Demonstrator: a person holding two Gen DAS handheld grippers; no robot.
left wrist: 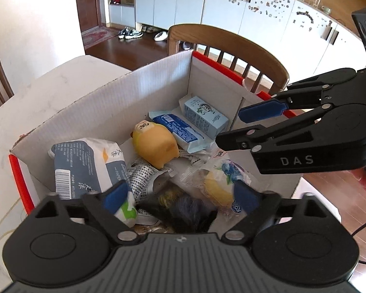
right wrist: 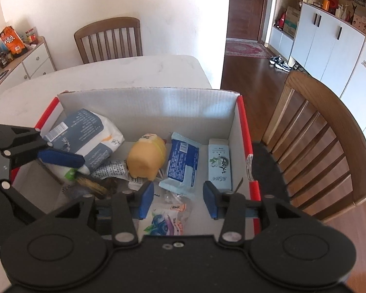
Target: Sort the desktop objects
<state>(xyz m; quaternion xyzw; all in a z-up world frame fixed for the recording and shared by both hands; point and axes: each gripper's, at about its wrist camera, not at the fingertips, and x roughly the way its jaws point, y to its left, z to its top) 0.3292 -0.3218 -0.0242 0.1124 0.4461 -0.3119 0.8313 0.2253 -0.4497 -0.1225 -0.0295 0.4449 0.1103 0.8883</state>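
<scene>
A white cardboard box (left wrist: 97,97) with red edges stands on the pale table and holds the sorted items. Inside lie a navy-and-white tissue pack (left wrist: 85,163), a yellow squishy toy (left wrist: 156,144), a blue wrapped pack (left wrist: 180,128), a light-blue carton (left wrist: 205,116), a blueberry snack bag (left wrist: 222,183) and a dark furry thing (left wrist: 188,210). My left gripper (left wrist: 181,196) hangs over the box's near end, open wide and holding nothing. My right gripper (right wrist: 178,202) is open above the snack bag (right wrist: 166,219), with its pads clear of it. It reaches in from the right (left wrist: 229,128).
A wooden chair (left wrist: 231,48) stands behind the box, and another (right wrist: 109,39) at the table's far side. The marble table (right wrist: 134,70) stretches beyond the box. A low white cabinet (right wrist: 31,61) with snacks is at the left. Wooden floor lies to the right.
</scene>
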